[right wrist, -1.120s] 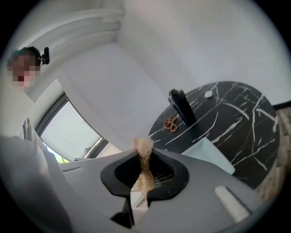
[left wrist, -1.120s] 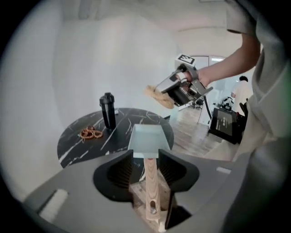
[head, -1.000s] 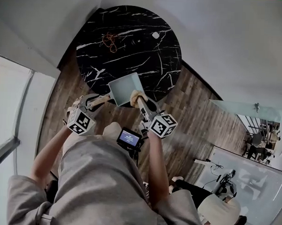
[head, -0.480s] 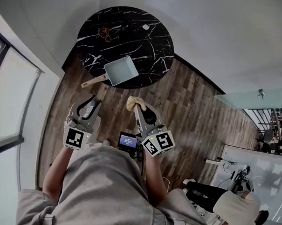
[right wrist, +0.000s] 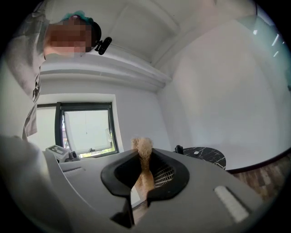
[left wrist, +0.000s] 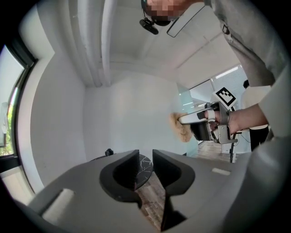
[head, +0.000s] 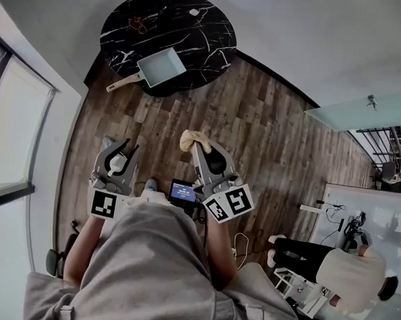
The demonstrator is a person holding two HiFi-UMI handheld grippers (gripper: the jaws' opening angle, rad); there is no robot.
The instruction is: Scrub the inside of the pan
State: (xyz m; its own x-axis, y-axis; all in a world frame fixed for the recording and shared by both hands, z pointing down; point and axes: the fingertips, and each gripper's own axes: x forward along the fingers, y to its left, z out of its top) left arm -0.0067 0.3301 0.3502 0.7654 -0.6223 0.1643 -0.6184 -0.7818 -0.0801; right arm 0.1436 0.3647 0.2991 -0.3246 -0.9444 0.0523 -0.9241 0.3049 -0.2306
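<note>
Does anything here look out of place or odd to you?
The pan sits near the rim of the table, its handle jutting past the edge over the floor. The right gripper, clamped on the tan scrubbing pad, is far from it.

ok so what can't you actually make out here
Pan inside: head view, too far and small to tell clean from dirty.
Brownish thing and white speck on the table: head view, too small to identify.
Tan scrub pad: right gripper view, its lower part hidden by the right gripper clamped on it.
</note>
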